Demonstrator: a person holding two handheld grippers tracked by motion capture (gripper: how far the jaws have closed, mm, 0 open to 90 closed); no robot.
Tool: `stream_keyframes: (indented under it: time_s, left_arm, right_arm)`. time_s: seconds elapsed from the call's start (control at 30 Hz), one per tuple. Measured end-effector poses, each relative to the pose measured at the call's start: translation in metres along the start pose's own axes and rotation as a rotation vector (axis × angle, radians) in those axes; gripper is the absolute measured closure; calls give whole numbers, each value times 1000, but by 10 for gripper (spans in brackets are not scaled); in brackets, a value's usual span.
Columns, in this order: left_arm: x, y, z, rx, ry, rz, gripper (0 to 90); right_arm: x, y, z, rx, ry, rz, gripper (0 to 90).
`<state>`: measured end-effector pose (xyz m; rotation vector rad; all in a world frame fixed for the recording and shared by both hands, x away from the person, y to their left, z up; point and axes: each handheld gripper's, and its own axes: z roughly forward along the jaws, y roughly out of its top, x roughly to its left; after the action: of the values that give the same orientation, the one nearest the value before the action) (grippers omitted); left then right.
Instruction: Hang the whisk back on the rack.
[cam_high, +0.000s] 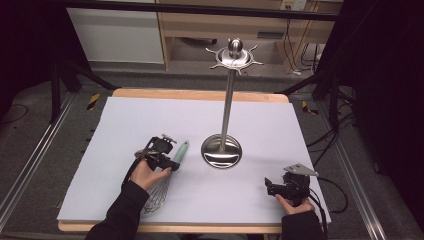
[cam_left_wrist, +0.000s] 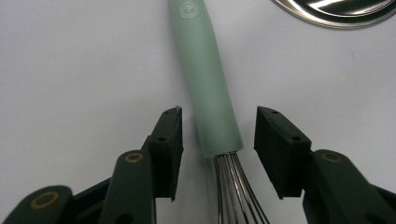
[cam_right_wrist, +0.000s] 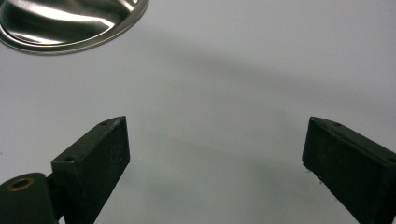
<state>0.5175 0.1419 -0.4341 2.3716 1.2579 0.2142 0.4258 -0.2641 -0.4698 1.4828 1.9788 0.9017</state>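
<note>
White-covered table (cam_high: 150, 115). A whisk (cam_high: 167, 172) lies near the front-left corner, its green handle (cam_left_wrist: 208, 88) straddled, ungripped, by the left gripper (cam_left_wrist: 218, 135)'s parted jaws; lifting remains. The right gripper (cam_right_wrist: 215, 149) is held spread near the front-right corner, beside the hook stand (cam_high: 222, 150).

Whisk (cam_high: 167, 175) is lying flat on the white table cover, left of centre. Handle (cam_left_wrist: 205, 79) is mint green, smooth and rounded, bearing a small embossed cube logo near its far end, and is pointing away from the person, toward the upper right in the high view. Steel wires (cam_left_wrist: 236, 186) are emerging from the near end of the handle and fanning into a balloon cage (cam_high: 156, 195) nearest the table's front edge.
</note>
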Motion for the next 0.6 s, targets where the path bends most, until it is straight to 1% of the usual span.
stream_keyframes:
  time_s: [0.07, 0.1, 0.13, 0.2, 0.27, 0.4, 0.5, 0.6]
  left_arm:
    - [-1, 3, 4, 22, 0, -8, 511]
    - [-1, 3, 4, 22, 0, -8, 518]
    - [-2, 4, 9, 42, -5, -15, 520]
    - [-3, 5, 13, 58, -23, -25, 533]
    - [-4, 7, 15, 66, -35, -31, 550]
    - [-6, 9, 18, 78, -41, -39, 608]
    - [-7, 9, 20, 89, -35, -37, 616]
    - [-9, 9, 21, 87, -28, -44, 618]
  right_arm:
    - [0, 0, 0, 1, -1, -1, 79]
    - [0, 0, 0, 1, -1, -1, 79]
    - [0, 0, 0, 1, -2, -2, 79]
    - [0, 0, 0, 1, -1, -2, 79]
    - [0, 0, 0, 2, 2, -1, 79]
    - [0, 0, 0, 2, 3, -2, 79]
    - [0, 0, 0, 1, 5, -1, 79]
    - [0, 0, 0, 1, 7, -1, 79]
